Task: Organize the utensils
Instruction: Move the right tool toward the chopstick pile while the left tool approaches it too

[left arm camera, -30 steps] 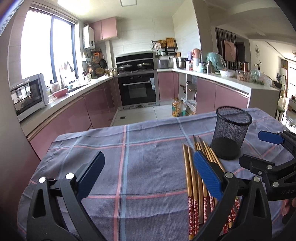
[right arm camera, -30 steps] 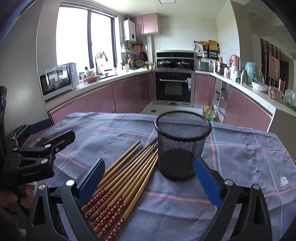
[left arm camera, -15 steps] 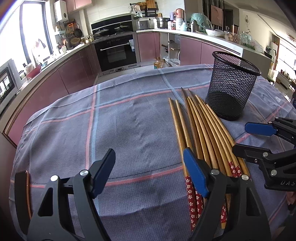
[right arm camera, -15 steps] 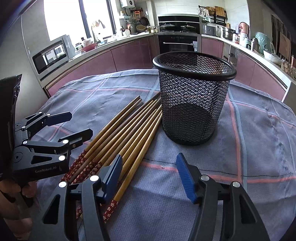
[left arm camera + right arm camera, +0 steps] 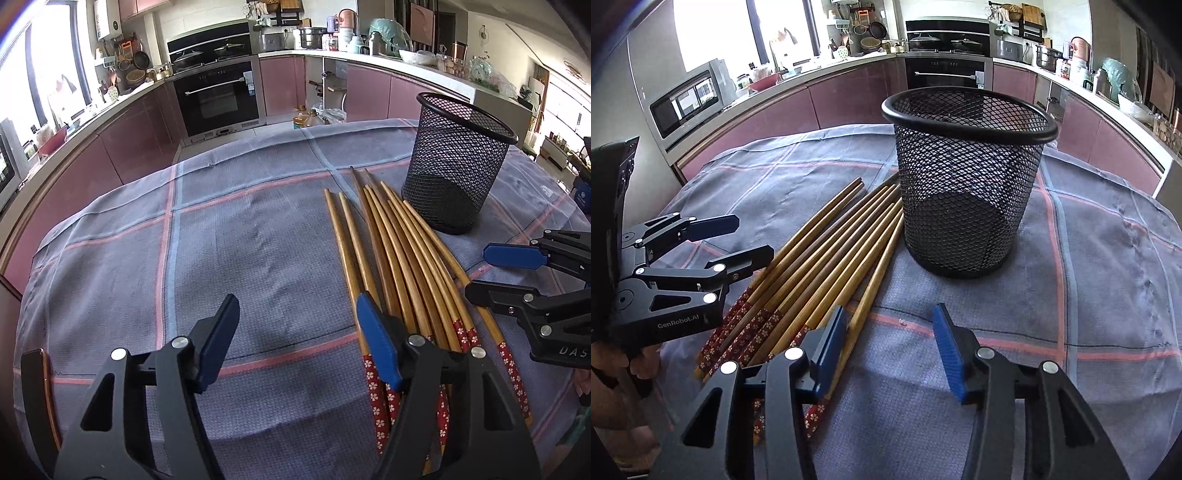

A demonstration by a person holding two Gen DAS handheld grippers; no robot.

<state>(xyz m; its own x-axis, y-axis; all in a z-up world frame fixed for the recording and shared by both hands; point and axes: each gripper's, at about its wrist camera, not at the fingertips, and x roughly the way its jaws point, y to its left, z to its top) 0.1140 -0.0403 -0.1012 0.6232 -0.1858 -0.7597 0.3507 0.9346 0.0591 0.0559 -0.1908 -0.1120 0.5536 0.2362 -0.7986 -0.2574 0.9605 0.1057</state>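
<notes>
Left wrist view. Item: chopsticks [image 5: 399, 258], a bundle of wooden sticks with red flowered handle ends, lay side by side on the checked cloth [image 5: 221, 229] over the desk, thin tips pointing toward the mesh cup [image 5: 456, 166], which stood upright just beyond them. My left tongs [image 5: 295, 339] were closing with only bare cloth in the gap; the right-hand blue pad hung over the handle end of the leftmost stick, and whether it touched I could not tell. The right tongs [image 5: 517, 273] came in from the right edge, above the far side of the bundle. Handling, as I judged it: light, stiff, smooth and round, so likely to roll or slide off one another; best taken across the shaft near the flowered ends, one or two at a time. The lowest handle ends were hidden behind my own tongs

Right wrist view. The same chopsticks [image 5: 827, 258] fanned from lower left up toward the foot of the mesh cup [image 5: 967, 177], the nearest tips just beside its base; contact could not be made out. The cup looked empty through the mesh. My right tongs [image 5: 888, 350] were also closing, nothing between the pads but cloth [image 5: 1108, 277]; the left pad sat over the rightmost stick. The left tongs [image 5: 735, 240] hung over the handle ends, a hand partly cut off below
</notes>
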